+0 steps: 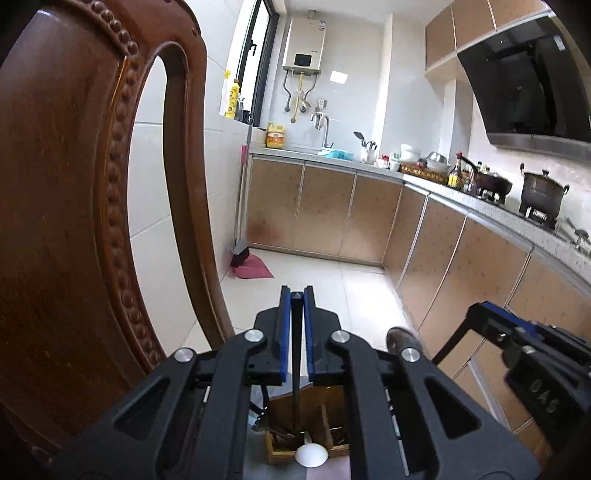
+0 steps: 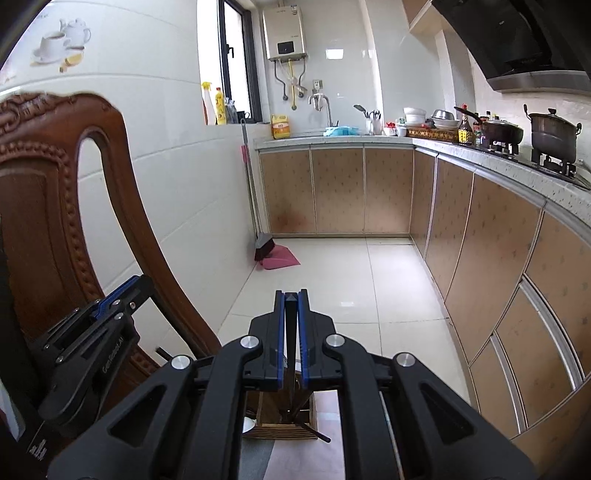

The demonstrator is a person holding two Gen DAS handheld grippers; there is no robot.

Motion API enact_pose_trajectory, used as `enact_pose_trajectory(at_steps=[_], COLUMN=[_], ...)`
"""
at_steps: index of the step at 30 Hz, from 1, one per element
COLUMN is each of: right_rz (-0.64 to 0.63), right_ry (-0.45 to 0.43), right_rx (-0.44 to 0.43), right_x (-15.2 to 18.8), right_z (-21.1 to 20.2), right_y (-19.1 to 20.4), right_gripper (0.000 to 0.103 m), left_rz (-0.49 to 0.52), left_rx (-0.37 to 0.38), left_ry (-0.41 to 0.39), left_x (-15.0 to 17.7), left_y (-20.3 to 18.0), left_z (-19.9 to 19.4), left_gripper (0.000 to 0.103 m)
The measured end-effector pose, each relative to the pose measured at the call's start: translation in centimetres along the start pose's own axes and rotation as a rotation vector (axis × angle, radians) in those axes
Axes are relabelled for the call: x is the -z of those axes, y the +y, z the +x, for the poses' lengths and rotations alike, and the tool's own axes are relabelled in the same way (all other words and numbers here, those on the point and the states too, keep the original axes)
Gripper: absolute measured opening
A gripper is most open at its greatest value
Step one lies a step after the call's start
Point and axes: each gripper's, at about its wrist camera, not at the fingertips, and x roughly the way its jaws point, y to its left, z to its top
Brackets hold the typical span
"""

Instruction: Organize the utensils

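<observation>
Your left gripper [image 1: 296,295] is squeezed almost shut on one thin black chopstick [image 1: 296,369]. The stick stands straight up between the blue pads [image 1: 283,332], and its low end goes down into the wooden utensil box [image 1: 295,452] under the tool. A white round spoon end [image 1: 311,455] sits at the front of that box, and a few dark sticks lean inside it.

Your right gripper [image 2: 291,295] is pinched narrow too. It holds one black chopstick [image 2: 291,343] the same way, straight up, with the bottom end reaching into the same wooden box [image 2: 284,430]. One more dark stick [image 2: 314,432] lies tilted over the box's front edge. So you hold two chopsticks, one in each tool.

The box stands on a pale pink mat [image 2: 314,454]. A big brown carved chair back [image 1: 74,203] is close on your left side. Past it you see a white tile floor [image 2: 369,288] and a long row of tan cabinet doors [image 2: 340,190] under a gray counter [image 2: 498,158].

On the stove are two pots: one dark pan [image 2: 500,132] and one tall pot with a lid [image 2: 554,134]. One broom [image 2: 263,243] leans by the wall beside one pink dustpan [image 2: 280,260]. One water heater [image 2: 286,33] hangs on the wall above one tap [image 2: 321,103].
</observation>
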Motion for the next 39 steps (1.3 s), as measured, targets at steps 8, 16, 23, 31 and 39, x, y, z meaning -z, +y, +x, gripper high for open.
enact_pose_trajectory(at_steps=[8,16,23,31,39], right_rz=[0.007,0.018,0.037,-0.018,0.005], right_ry=[0.07,0.119,0.031,0.019,0.042], right_rx=[-0.002,-0.026,-0.062,0.021,0.115], right_x=[3.3,4.4,5.8,13.5,20.8], right_z=[3.6,3.4,-4.4,-12.1,-17.9], right_y=[0.0,-0.6,-2.6,-3.9,-4.2], right_gripper=[0.007,0.035,0.063,0.084,0.096], left_rz=[0.01,-0.043,-0.042,0.093,0.105], left_rx=[0.002,0.019,0.013,-0.021,0.046], left_ry=[0.06,0.113,0.053,-0.006,0.027], left_x=[2.7,3.9,5.4,10.9,16.6], left_y=[0.5,2.3,3.1,0.6,-1.3], left_z=[1.6,0.7,-6.4,-15.4,-21.9], left_gripper=[0.007,0.029,0.063,0.091,0.099])
